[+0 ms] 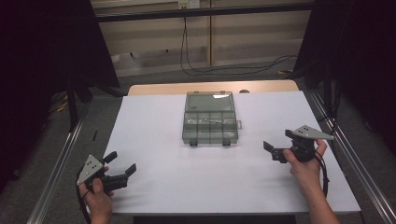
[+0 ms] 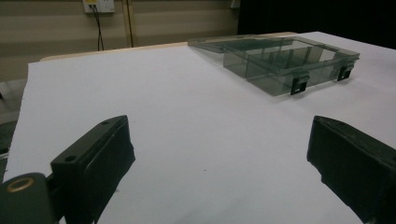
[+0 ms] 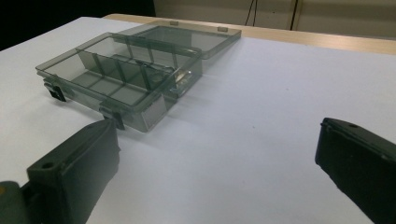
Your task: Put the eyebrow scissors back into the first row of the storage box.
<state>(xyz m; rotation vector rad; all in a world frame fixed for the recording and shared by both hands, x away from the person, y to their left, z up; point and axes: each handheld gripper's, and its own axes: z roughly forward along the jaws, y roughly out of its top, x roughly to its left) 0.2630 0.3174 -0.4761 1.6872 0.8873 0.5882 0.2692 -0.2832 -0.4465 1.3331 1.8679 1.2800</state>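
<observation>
Risks shoving the box (image 1: pixel 210 126) across the smooth white desk (image 1: pixel 154 140) instead of gripping it: light clear plastic, unbraced, prone to skidding or spinning under a one-sided push from either gripper. Risks tipping it too, by catching a jaw on the lid (image 1: pixel 208 101), laid flat open on the far side, and levering the tray up; would likely then spill the small shiny bit in a middle compartment, too small to identify. Could also snag one of the two dark latches (image 2: pixel 299 85) hanging off the near edge, or crack a thin wall by pinching too hard. Calls for closing in evenly from both sides. Shows the left gripper (image 1: pixel 122 162) released, jaws spread wide, low at the near left corner of the desk and well apart from the box. Shows the right gripper (image 1: pixel 279 140) released as well, jaws wide, near the right edge, closer to the box but not touching it. Finds the box in the middle of the desk, toward the far side. Looks smoky grey and see-through, shallow and rectangular, split by thin dividers into rows of small compartments, mostly empty as far as can be told.
</observation>
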